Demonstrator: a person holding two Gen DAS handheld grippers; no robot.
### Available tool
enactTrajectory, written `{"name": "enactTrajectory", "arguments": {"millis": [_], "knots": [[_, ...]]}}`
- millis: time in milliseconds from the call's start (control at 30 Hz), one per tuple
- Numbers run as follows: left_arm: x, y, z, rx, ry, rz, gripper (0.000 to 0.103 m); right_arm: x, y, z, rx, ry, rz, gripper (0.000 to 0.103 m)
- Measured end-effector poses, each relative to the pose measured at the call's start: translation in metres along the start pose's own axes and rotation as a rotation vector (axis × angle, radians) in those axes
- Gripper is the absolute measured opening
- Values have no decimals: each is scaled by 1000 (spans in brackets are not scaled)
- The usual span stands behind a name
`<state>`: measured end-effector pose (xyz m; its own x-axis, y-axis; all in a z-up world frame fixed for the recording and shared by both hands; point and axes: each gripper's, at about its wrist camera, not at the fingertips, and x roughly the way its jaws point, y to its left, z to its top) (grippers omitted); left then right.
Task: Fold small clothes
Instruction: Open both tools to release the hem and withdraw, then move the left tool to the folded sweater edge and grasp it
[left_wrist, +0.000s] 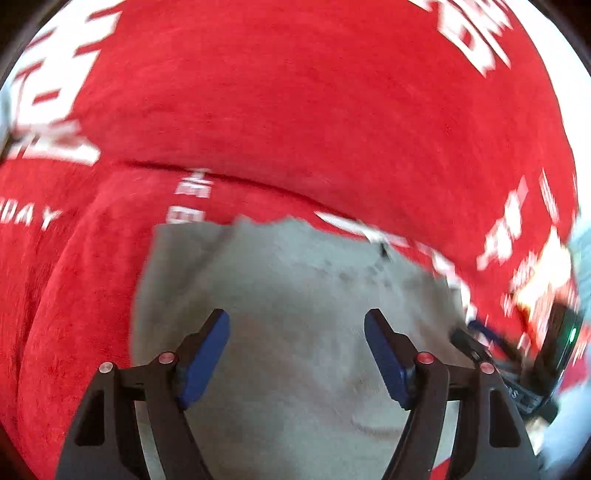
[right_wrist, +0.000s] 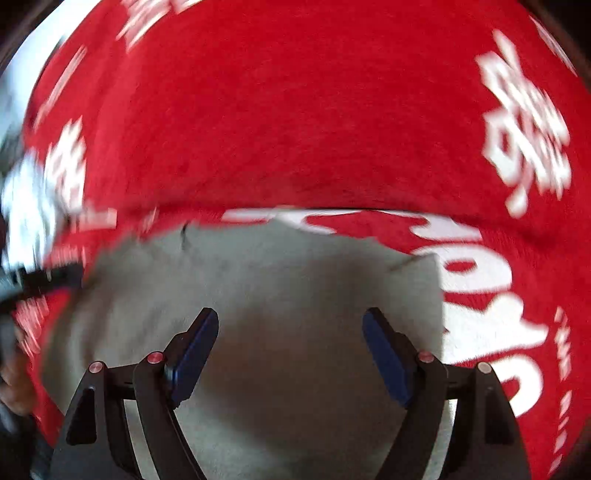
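A small grey garment (left_wrist: 295, 295) lies flat on a red cloth with white lettering (left_wrist: 314, 103). My left gripper (left_wrist: 297, 321) is open and empty, its blue-padded fingers spread just above the garment's near part. The same grey garment (right_wrist: 258, 288) fills the lower half of the right wrist view, with a folded corner at its right edge. My right gripper (right_wrist: 290, 319) is open and empty, also hovering over the garment. The other gripper's dark body (left_wrist: 546, 354) shows at the right edge of the left wrist view. Both views are motion-blurred.
The red cloth (right_wrist: 314, 110) covers the whole surface around the garment, with a crease running across behind it. A white surface edge (left_wrist: 576, 81) shows past the cloth at the far right. The other gripper's dark body (right_wrist: 40, 280) juts in at the left.
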<state>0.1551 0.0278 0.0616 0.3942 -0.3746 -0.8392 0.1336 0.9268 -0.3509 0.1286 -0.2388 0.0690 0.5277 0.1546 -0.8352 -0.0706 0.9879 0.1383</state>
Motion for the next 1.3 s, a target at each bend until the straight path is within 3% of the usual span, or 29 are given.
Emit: {"name": "enactTrajectory", "arguments": {"millis": [100, 200, 333, 433, 467, 567, 633, 733, 833, 867, 967, 1067, 1167, 1300], "knots": [[24, -22, -7, 126, 47, 117, 75, 15, 20, -4, -110, 56, -87, 83], [50, -9, -7, 98, 106, 201, 75, 31, 5, -6, -57, 118, -109, 83], [51, -4, -5, 129, 56, 249, 75, 37, -30, -12, 27, 89, -150, 88], [37, -11, -10, 138, 19, 325, 75, 22, -33, -13, 51, 59, -178, 88], [26, -13, -15, 136, -6, 317, 75, 12, -29, -15, 44, 34, -190, 88], [1, -17, -35, 111, -44, 206, 75, -18, -12, -28, 39, -31, -83, 88], [-12, -25, -59, 128, -62, 178, 75, -34, 7, -43, -9, -58, -36, 88], [-13, -31, -83, 146, -86, 210, 75, -41, 30, -65, -94, -55, -23, 89], [-12, -28, -96, 197, -88, 280, 76, -21, 36, -80, -161, 2, -148, 89], [-14, -27, -100, 212, -88, 289, 76, -16, 34, -83, -158, 14, -168, 89], [-20, -19, -110, 212, -69, 300, 76, -20, 1, -94, -31, 29, -114, 90], [-33, -4, -118, 149, -58, 271, 76, -35, -14, -106, 27, 33, -118, 90], [-53, 12, -128, 53, -84, 229, 76, -53, -10, -116, 26, 0, -120, 90], [-72, 36, -135, -54, -99, 195, 76, -55, -3, -136, -12, 25, -127, 92]]}}
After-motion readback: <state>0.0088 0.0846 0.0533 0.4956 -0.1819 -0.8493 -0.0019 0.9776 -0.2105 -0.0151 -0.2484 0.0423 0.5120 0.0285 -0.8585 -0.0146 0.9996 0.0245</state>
